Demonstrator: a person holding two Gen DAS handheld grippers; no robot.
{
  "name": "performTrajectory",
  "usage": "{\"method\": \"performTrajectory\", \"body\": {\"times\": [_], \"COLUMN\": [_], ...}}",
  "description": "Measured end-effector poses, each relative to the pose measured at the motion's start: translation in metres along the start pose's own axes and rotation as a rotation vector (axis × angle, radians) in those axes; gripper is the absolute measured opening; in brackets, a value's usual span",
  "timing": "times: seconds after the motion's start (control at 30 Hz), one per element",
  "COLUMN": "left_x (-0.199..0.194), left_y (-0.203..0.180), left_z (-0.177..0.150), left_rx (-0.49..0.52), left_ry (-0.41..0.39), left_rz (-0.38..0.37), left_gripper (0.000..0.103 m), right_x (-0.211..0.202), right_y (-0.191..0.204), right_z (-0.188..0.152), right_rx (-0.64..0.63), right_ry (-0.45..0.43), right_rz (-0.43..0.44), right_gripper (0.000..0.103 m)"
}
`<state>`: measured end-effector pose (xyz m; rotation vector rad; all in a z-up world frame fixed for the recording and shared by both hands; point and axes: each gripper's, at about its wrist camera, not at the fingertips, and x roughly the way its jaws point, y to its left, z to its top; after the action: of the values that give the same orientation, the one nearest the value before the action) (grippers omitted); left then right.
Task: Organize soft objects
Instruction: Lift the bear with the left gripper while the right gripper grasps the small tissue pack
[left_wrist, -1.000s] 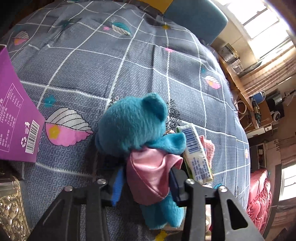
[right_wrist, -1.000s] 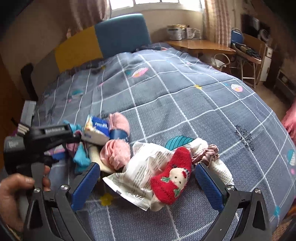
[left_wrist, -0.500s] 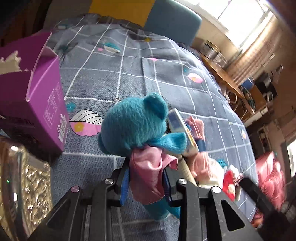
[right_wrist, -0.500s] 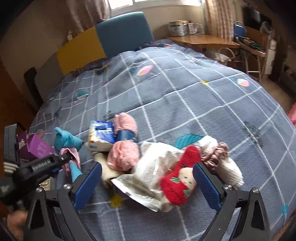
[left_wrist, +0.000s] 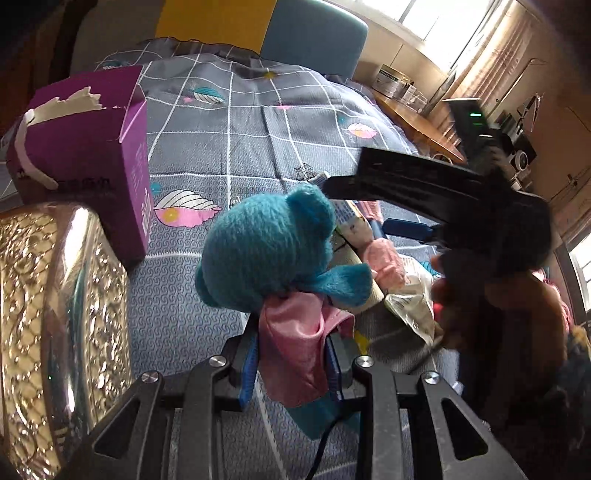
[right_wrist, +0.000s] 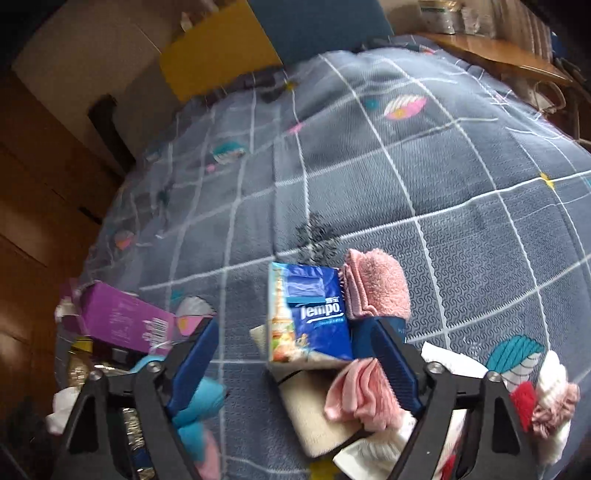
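A grey checked quilt (right_wrist: 424, 177) was spread under everything. Above it, near a purple box (left_wrist: 92, 155), a teal plush bear (left_wrist: 273, 251) was clamped at its pink dress by the left gripper (left_wrist: 291, 365). The right gripper (right_wrist: 295, 354) was spread wide around a blue tissue pack (right_wrist: 310, 314), with no contact visible.

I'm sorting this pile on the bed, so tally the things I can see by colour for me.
Teal: 1, the plush bear held in the left gripper.
Pink: 2, two fuzzy rolled cloths.
Blue: 1, the Tempo tissue pack between the open right gripper fingers.
Purple: 1, the carton.
Red: 1, a knit item.
Total: 6.
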<state>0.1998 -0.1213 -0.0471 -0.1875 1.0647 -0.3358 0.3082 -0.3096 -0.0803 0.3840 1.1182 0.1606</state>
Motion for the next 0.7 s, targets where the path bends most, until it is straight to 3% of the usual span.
{"method": "performTrajectory", "body": {"times": [0.07, 0.2, 0.27, 0.33, 0.5, 0.53, 0.57, 0.6, 0.7], "left_x": [-0.006, -0.013, -0.015, -0.016, -0.025, -0.027, -0.031, -0.035, -0.05], "left_y": [-0.002, -0.005, -0.004, -0.003, -0.006, -0.006, -0.008, -0.009, -0.01], "left_z": [-0.006, -0.016, -0.021, -0.024, -0.024, -0.022, -0.018, -0.014, 0.003], "left_rx": [0.022, 0.045, 0.046, 0.049, 0.07, 0.072, 0.072, 0.071, 0.071], "left_ry": [-0.007, -0.007, -0.005, -0.003, -0.008, -0.009, -0.012, -0.017, -0.057], "left_rz": [0.0, -0.008, -0.014, -0.016, -0.042, -0.047, -0.056, -0.063, -0.076], "left_gripper": [0.03, 0.03, 0.03, 0.03, 0.03, 0.03, 0.03, 0.03, 0.03], "right_x": [0.013, 0.026, 0.028, 0.024, -0.001, -0.007, -0.014, -0.02, -0.032], "right_y": [-0.003, -0.012, -0.012, -0.011, -0.008, -0.007, -0.006, -0.005, -0.006], "right_z": [0.002, 0.003, 0.001, -0.002, -0.008, -0.008, -0.01, -0.013, -0.022], "right_rx": [0.008, 0.02, -0.005, -0.029, -0.062, -0.071, -0.079, -0.083, -0.108], "right_ry": [0.009, 0.018, 0.019, 0.008, -0.053, -0.069, -0.083, -0.089, -0.097], "right_rz": [-0.055, -0.072, -0.081, -0.107, -0.102, -0.092, -0.079, -0.075, -0.086], "right_gripper": [0.1, 0.102, 0.089, 0.083, 0.08, 0.075, 0.048, 0.038, 0.036]}}
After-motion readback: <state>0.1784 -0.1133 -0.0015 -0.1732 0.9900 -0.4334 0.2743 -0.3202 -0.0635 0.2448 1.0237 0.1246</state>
